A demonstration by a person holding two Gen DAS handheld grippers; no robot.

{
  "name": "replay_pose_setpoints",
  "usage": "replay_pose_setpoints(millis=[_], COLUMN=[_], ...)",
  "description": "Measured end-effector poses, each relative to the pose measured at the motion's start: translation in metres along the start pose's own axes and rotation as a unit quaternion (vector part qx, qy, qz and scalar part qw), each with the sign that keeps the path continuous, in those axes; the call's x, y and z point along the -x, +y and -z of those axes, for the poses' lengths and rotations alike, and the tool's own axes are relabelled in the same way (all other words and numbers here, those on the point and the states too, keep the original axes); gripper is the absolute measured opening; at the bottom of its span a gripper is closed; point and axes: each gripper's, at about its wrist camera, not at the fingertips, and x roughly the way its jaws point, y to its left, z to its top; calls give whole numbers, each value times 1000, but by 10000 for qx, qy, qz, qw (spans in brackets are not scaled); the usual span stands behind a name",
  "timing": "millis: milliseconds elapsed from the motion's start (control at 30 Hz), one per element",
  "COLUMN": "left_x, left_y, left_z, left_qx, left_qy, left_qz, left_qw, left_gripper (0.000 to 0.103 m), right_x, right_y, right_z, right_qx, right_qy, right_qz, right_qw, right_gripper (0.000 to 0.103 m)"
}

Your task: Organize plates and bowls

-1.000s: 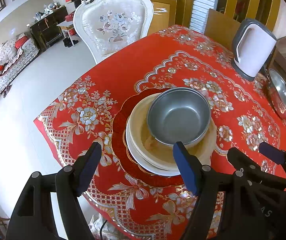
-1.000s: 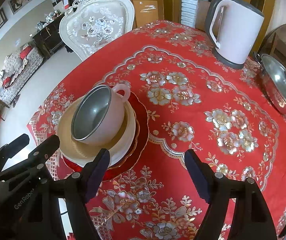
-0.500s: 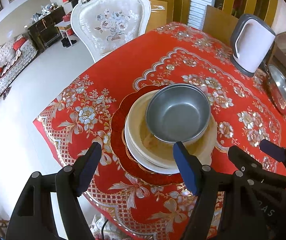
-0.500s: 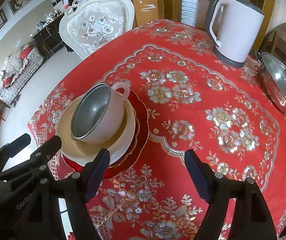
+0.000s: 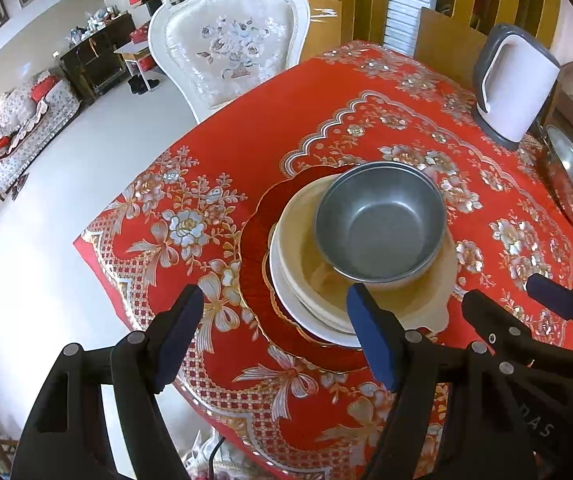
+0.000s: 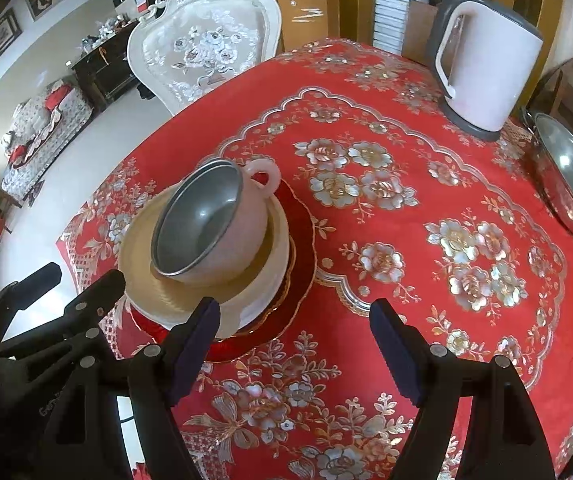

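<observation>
Bowl [image 5: 380, 222] sits tilted atop stacked plates [image 5: 306, 308] on my bench [image 5: 326, 120], just ahead of my left tongs [image 5: 272, 334] and ahead-left of my right tongs [image 6: 296, 344]; both gape wide, holding nothing.

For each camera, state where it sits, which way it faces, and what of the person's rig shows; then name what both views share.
Left wrist: on the left gripper, above the table's near edge, looking down at the stacked dishes; its own open fingers show, with the right gripper at right.
Right wrist: on the right gripper, facing the bare tablecloth right of the stack; open fingers, left gripper at lower left.
Shared: stack, metal-lined bowl, kettle, white chair.
</observation>
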Motion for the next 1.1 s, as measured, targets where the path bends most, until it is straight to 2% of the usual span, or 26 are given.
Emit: replay_pose_setpoints(millis=[133,300,467,1100], left_x=[-1,-3,-5,-5], left_y=[2,2,-2,2], left_z=[0,0,1,1], left_qx=[-46,-67,-201,-148], left_qy=[-11,52,89,163], left_qz=[-23,121,35,260], left_qw=[10000,9999,9998,9994], left_gripper=[74,74,74,74], right_x=[-1,-1,0,3], right_y=[2,2,0,2], right_z=[-1,-1,0,1], right_qx=[28,8,3,2], right_qy=[9,6,7,-2], right_qz=[-4,4,15,38], right_qw=[10000,10000,10000,10000], right_gripper=[79,79,79,79])
